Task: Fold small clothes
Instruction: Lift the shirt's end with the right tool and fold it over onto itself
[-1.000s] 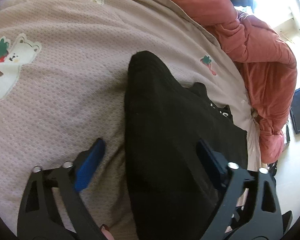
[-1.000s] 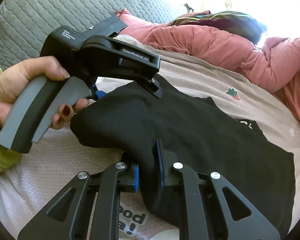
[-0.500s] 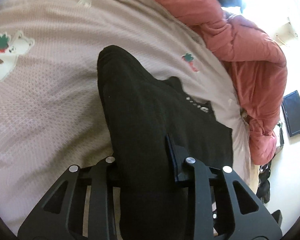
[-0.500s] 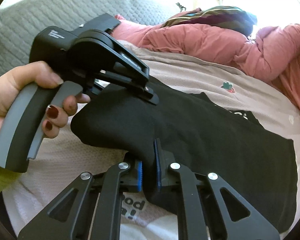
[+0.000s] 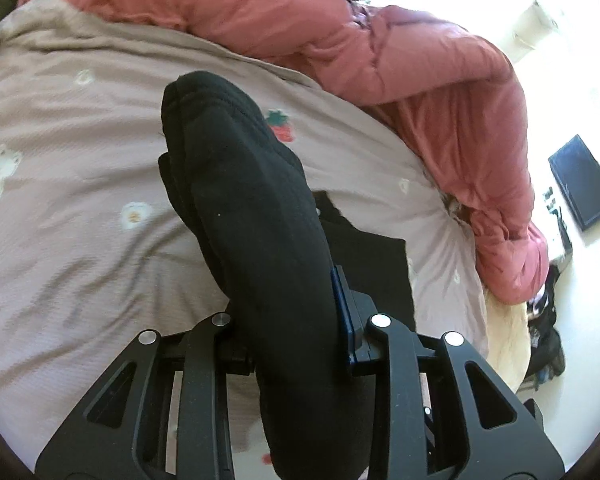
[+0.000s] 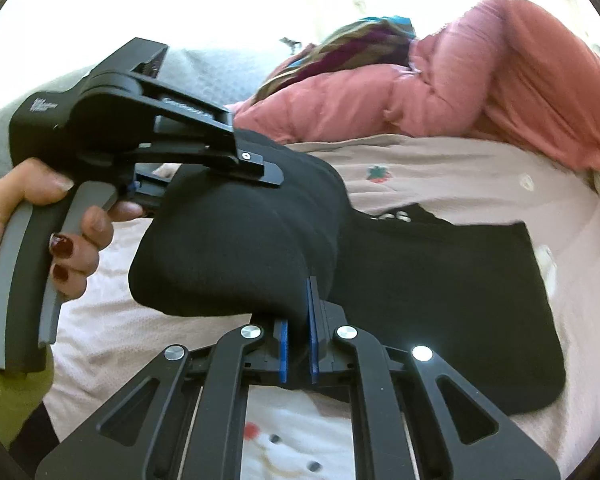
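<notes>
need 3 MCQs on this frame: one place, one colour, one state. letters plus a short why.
1. Where does the unlifted part of the black garment lie?
A. on the pink printed bedsheet
B. on a wooden floor
C. in a basket

2. What colour is the bunched duvet behind it?
A. blue
B. salmon pink
C. white

3. What state is the right hand-held gripper in?
A. open, off the cloth
B. shut on nothing
C. shut on the garment's edge

Answers: 1 A, it spreads flat over the sheet; 2 B, salmon pink in both views; 3 C, black cloth sits between its blue pads. The left hand-held gripper clamps the garment too.
</notes>
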The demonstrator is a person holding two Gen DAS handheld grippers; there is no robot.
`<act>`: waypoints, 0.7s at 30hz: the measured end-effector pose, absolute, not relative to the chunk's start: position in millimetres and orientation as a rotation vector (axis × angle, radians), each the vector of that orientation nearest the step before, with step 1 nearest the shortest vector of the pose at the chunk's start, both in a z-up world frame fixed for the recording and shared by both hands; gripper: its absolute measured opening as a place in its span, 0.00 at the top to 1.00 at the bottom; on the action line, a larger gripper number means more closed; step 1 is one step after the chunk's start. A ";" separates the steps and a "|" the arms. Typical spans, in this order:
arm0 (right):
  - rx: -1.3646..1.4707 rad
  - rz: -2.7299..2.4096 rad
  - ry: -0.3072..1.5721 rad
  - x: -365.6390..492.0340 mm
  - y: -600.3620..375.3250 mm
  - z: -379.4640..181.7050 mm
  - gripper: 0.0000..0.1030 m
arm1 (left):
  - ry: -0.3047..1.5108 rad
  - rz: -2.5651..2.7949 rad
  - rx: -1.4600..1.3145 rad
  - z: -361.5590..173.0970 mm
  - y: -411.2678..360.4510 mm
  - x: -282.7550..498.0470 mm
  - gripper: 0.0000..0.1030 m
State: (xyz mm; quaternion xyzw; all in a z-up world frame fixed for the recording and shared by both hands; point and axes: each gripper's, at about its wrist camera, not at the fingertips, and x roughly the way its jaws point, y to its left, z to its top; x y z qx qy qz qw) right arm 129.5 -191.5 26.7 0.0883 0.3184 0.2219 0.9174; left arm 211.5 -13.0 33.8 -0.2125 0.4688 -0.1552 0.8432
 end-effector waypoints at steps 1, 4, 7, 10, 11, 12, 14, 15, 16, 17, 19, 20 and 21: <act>0.200 0.451 0.661 129.8 -198.4 24.9 0.94 | 0.993 -0.328 -0.436 34.7 -21.1 212.6 0.79; 0.263 0.440 0.683 129.7 -215.9 17.8 0.94 | 1.004 -0.327 -0.411 33.8 -39.8 217.1 0.79; 0.321 0.433 0.703 129.5 -228.3 8.7 0.94 | 1.022 -0.329 -0.395 29.5 -55.5 220.2 0.79; 0.359 0.424 0.717 131.4 -237.4 0.3 0.94 | 1.033 -0.326 -0.362 27.2 -68.2 222.2 0.79; 0.373 0.425 0.723 131.7 -239.9 -1.9 0.94 | 1.035 -0.323 -0.351 26.2 -73.0 223.4 0.79; 0.383 0.422 0.727 131.9 -241.6 -4.1 0.94 | 1.036 -0.321 -0.344 26.1 -75.9 224.4 0.79; 0.393 0.419 0.733 131.8 -243.9 -6.7 0.94 | 1.040 -0.318 -0.337 24.4 -82.7 226.4 0.79; 0.400 0.419 0.735 131.2 -245.2 -8.3 0.94 | 1.040 -0.317 -0.339 24.0 -85.0 226.9 0.78; 0.407 0.419 0.739 131.5 -246.7 -9.3 0.94 | 1.039 -0.319 -0.341 23.9 -86.5 226.8 0.78; 0.412 0.418 0.742 131.7 -248.1 -10.0 0.94 | 1.039 -0.323 -0.343 23.7 -89.0 226.9 0.73; 0.428 0.411 0.755 131.8 -252.2 -13.8 0.94 | 1.042 -0.364 -0.366 24.0 -93.1 225.3 0.49; 0.436 0.405 0.761 131.4 -254.7 -15.8 0.94 | 1.037 -0.384 -0.382 25.3 -95.1 223.5 0.43; 0.447 0.391 0.771 130.6 -258.6 -18.5 0.94 | 1.019 -0.402 -0.395 28.5 -96.1 220.0 0.43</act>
